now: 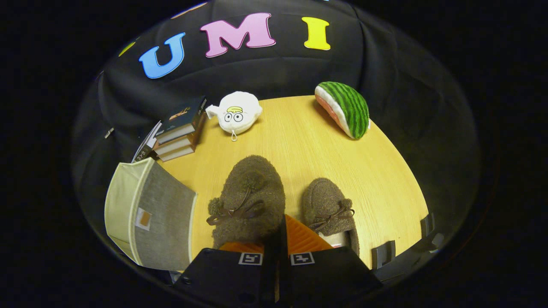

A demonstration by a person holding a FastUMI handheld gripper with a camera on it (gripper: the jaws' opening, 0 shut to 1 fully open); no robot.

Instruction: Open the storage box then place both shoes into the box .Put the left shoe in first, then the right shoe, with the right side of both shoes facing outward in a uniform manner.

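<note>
Two brown fuzzy slippers with dark bow laces lie toes away from me on the wooden table [368, 171]. The left-hand shoe [250, 192] looks larger and nearer, and its heel rim runs in between my fingers. My gripper [280, 234] is shut on that rim, its fingers almost touching. The right-hand shoe [327, 205] rests on the table just right of the fingers. The storage box [158, 218], grey fabric with a cream panel and a small tag, stands left of the shoes. I cannot tell whether its lid is open.
A stack of books [180, 128] sits beyond the box. A white plush toy [237, 113] and a watermelon-slice plush [346, 109] lie at the far side of the table. Dark brackets [383, 254] stick up at the near right table edge.
</note>
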